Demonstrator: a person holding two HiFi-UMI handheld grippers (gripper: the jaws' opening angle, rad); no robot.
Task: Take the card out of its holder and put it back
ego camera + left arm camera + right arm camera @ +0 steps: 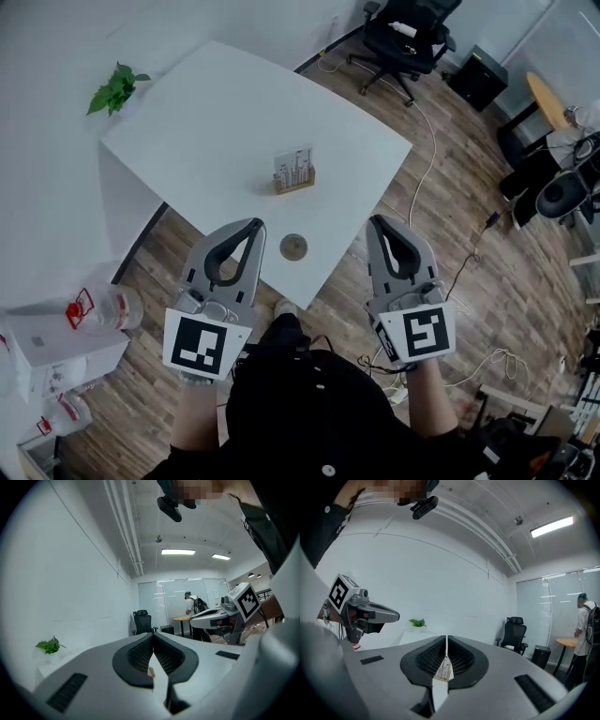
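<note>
Both claws clenched on nothing: left gripper (253,227) and right gripper (377,225) hover at the edge of the white table (225,112), card (292,165) upright in its wooden holder (295,185) ahead.

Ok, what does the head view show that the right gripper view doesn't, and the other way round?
Only the head view: the round disc on the white table, near its edge, and the marker cube on the right hand-held gripper. Only the right gripper view: the ceiling light and a person with a backpack by the glass wall. Both: the card in its wooden holder, the plant, the office chair and the left hand-held gripper.
</note>
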